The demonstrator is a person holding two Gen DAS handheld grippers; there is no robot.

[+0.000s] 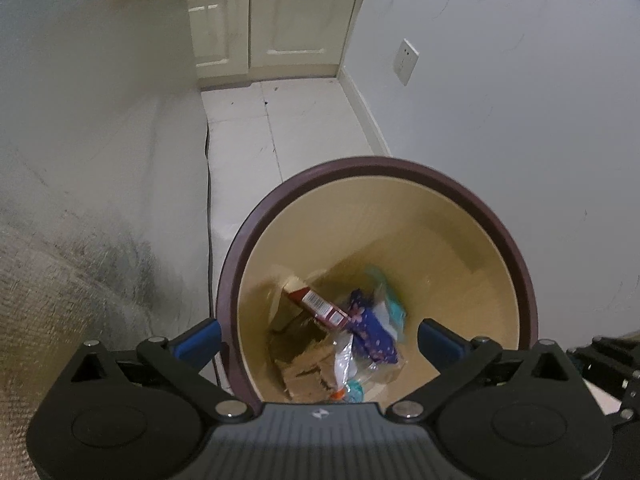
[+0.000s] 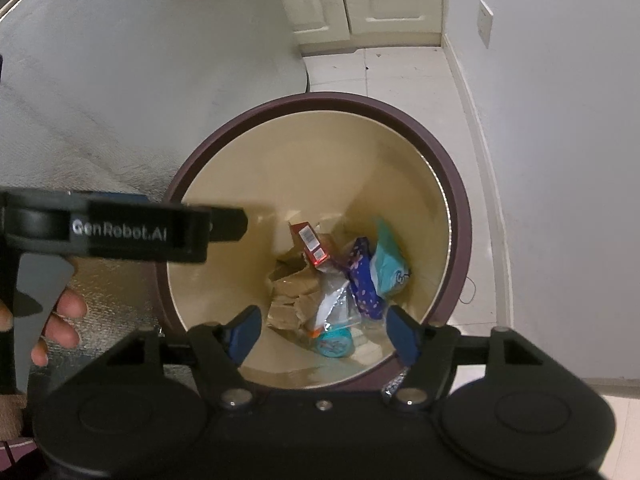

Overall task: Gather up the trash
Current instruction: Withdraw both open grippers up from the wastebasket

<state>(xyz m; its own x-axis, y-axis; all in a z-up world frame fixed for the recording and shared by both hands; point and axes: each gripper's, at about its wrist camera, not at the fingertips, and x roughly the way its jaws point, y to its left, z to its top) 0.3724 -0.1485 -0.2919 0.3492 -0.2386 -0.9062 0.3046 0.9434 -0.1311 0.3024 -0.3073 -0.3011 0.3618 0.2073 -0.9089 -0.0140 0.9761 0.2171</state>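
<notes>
A: Bin (image 1: 516,248) holds the trash w/ red box (image 1: 320,306), blue wrapper (image 1: 372,330), teal pack (image 2: 388,266) at bottom. Looks near done.
B: Left gripper (image 1: 320,330) spread wide, empty; right gripper (image 2: 322,332) spread too, over bin.
A: Only right view shows teal lid (image 2: 334,342) and hand (image 2: 60,320).

Cream cabinets (image 1: 276,24) close a white-tiled floor (image 1: 280,120) between scuffed white walls (image 1: 500,112).

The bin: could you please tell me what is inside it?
The bin holds a red box, a blue wrapper, a teal packet, torn cardboard and a clear bag. Its floor beneath them is covered.
</notes>
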